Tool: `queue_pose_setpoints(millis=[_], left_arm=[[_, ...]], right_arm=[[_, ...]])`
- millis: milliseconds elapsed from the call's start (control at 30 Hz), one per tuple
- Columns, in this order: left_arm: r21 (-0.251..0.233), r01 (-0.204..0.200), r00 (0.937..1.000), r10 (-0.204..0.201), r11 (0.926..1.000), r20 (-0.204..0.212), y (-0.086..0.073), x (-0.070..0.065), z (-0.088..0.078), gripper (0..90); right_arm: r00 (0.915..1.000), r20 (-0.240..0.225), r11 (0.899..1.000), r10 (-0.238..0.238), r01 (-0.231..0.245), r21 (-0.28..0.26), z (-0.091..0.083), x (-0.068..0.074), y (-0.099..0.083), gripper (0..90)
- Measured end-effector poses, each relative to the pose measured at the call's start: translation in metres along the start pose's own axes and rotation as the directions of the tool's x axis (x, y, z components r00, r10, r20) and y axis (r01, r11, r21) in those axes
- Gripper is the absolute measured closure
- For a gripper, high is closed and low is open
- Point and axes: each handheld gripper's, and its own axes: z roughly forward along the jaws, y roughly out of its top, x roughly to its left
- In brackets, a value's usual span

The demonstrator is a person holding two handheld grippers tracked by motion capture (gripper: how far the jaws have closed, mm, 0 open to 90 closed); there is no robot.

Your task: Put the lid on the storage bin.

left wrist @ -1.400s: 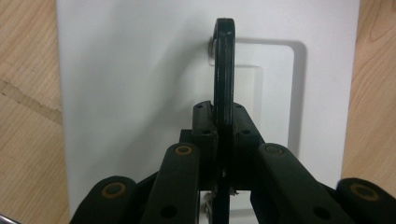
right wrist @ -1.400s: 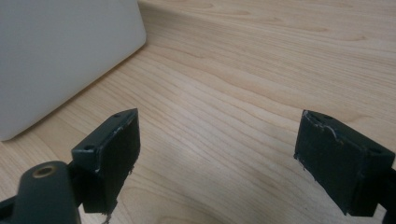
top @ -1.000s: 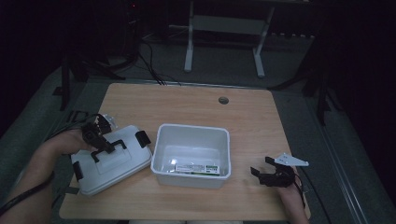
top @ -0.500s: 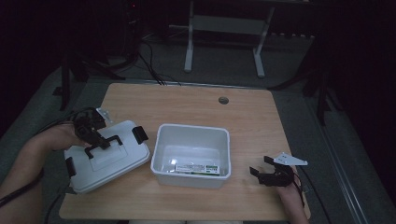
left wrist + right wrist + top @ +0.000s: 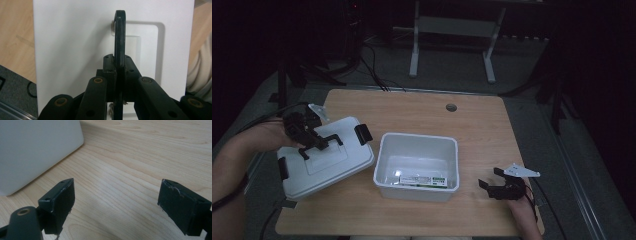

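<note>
While the left gripper [image 5: 312,141] clamps the black handle [image 5: 119,40] of the white lid [image 5: 324,160], the lid tilts beside the box [image 5: 417,166]. The right gripper [image 5: 497,181] rests on the table [image 5: 472,120], jaws apart.

lid [image 5: 326,159]: I'm holding it left of the bin [image 5: 418,165]
box [image 5: 423,180]: lying in the bin
my right gripper [image 5: 493,184]: resting right of the bin

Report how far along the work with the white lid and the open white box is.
Done: the white plastic lid is gripped; the left gripper has its jaws shut on the lid's black handle. In hand: the lid hangs tilted beside the open white plastic box, which holds a green-and-white packet. Left: probably setting the lid onto the box. The right gripper rests open on the wooden table.
</note>
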Motion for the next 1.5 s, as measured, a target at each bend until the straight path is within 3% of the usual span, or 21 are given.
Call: queue_pose_setpoints(millis=[300, 500, 800, 1067, 1500], left_arm=[[-0.036, -0.051, 0.9987, 0.051, 0.9981, -0.004, 0.018, -0.012, -0.024, 83.7], [-0.036, -0.086, 0.9962, 0.086, 0.9957, 0.009, 0.032, -0.019, -0.024, 83.7], [-0.051, -0.154, 0.9867, 0.156, 0.9868, 0.045, 0.062, -0.032, -0.013, 83.7], [-0.047, -0.215, 0.9738, 0.218, 0.9755, 0.065, 0.090, -0.043, -0.008, 83.7], [-0.037, -0.313, 0.9442, 0.315, 0.9490, 0.096, 0.134, -0.062, 0.004, 83.6]], right_arm=[[1.0000, -0.004, 1.000, 0.000, 0.000, 0.001, 0.000, 0.001, 0.000, 13.9], [0.9996, -0.014, 1.000, -0.023, 0.023, 0.009, 0.001, 0.002, 0.000, 13.7], [0.9994, -0.020, 1.000, -0.027, 0.027, 0.010, 0.001, 0.003, 0.000, 13.7], [0.9992, -0.023, 0.999, -0.034, 0.035, 0.012, 0.002, 0.003, 0.000, 13.7], [0.9995, -0.022, 1.000, -0.022, 0.022, 0.004, 0.001, 0.002, -0.001, 13.7]])
